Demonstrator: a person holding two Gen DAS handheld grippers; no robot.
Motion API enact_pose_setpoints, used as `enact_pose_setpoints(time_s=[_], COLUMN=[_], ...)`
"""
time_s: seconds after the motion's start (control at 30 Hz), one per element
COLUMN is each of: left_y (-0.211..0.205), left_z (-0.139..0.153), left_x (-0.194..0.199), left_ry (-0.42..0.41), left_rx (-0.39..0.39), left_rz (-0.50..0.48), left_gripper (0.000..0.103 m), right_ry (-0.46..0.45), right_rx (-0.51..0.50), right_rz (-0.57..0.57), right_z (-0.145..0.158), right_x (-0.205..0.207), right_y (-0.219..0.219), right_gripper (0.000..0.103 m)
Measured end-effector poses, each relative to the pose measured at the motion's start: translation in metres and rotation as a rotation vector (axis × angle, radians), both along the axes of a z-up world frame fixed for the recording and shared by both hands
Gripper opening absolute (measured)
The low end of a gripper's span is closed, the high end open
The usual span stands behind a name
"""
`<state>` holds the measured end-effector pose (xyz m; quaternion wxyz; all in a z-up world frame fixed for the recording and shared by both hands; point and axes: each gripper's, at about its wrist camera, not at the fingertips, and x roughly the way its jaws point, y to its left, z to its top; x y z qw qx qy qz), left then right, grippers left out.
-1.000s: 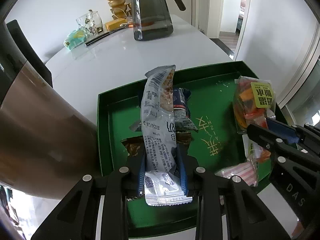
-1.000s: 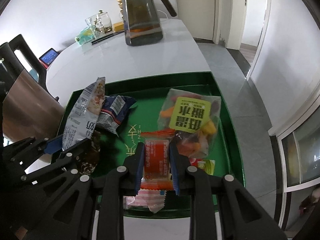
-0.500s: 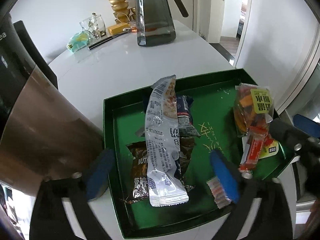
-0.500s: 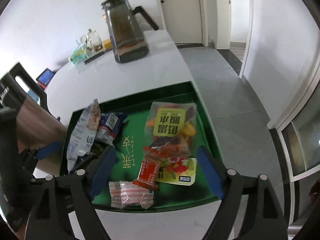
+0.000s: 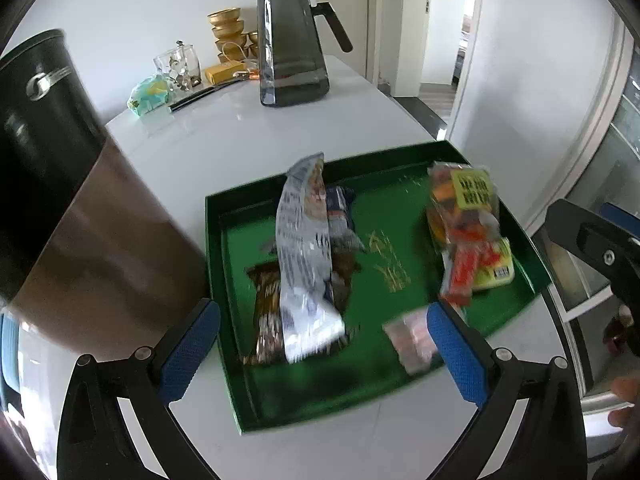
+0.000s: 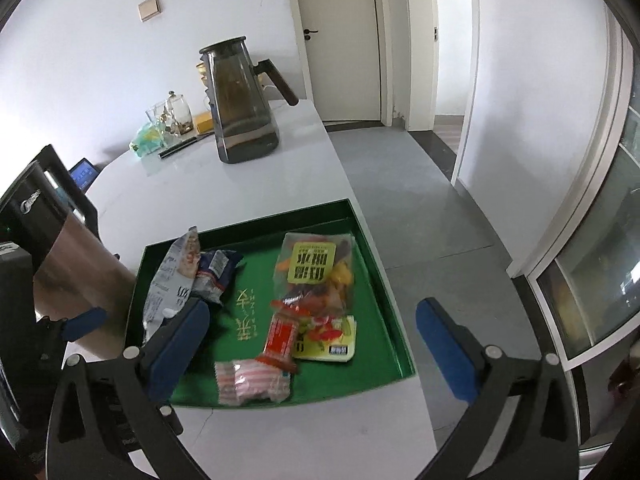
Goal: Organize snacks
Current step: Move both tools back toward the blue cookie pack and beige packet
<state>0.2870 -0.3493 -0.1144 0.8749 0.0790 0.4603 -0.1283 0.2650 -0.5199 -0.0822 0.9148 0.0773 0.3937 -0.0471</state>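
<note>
Left wrist view: left gripper [image 5: 323, 354] spread wide above the near edge of the green tray [image 5: 280, 408], nothing between its blue pads [image 5: 188, 354].
Right wrist view: right gripper [image 6: 310, 344] likewise released, jaws far apart, holding nothing, above the tray's near right part.
Tray: a shallow green box on the white table [image 5: 240, 140], gold lettering [image 6: 246, 314] printed on its floor.
Left pile: a long silver pack [image 5: 306, 256] lies on top, running from the far rim toward the near side; under it a brown pack [image 5: 266, 312] and a dark blue pack [image 5: 340, 216], all touching.
Right pile: a clear bag [image 6: 316, 272] with a yellow label and orange and dark pieces inside; a flat yellow pack [image 6: 332, 340] lies at its near end, partly under it.
Red pack: a slim red pack [image 6: 282, 336] lies tilted across the near end of the clear bag and the yellow pack.
Pink pack: a pink-striped wrapper [image 6: 252, 382] by the near rim, touching the red pack's lower end; blurred in the left view.
Table, far end: a smoky jug [image 5: 290, 40] with a dark handle, gold bowls [image 5: 228, 34], a glass jar [image 5: 180, 66], a teal bag [image 5: 150, 94].
Left of tray: a tall black and copper appliance [image 5: 60, 168] stands beside the rim.
Blur: the left view is smeared, so pack print is unreadable there.
</note>
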Motion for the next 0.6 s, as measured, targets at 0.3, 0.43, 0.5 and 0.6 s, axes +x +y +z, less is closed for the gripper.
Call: enact_pose_setpoints(time_s=[0.3, 0.43, 0.5, 0.6], left_y=[0.045, 0.080, 0.100, 0.141], left_z=[0.009, 0.012, 0.012, 0.009], left_x=[-0.044, -0.066, -0.071, -0.079], left_ry=[-0.013, -0.019, -0.014, -0.006], left_rx=[0.005, 0.014, 0.011, 0.011], left_rz=[-0.028, -0.036, -0.025, 0.004], left_gripper=[0.102, 0.102, 0.102, 0.102], right_ry=[0.008, 0.000, -0.002, -0.004], right_rx=[0.060, 0.042, 0.057, 0.072], right_rz=[0.017, 0.034, 0.060, 0.095], right_z=[-0.003, -0.005, -0.007, -0.009], right_x=[-0.048, -0.062, -0.066, -0.068], right_y=[0.033, 0.064, 0.084, 0.115], right_gripper=[0.103, 0.103, 0.103, 0.103])
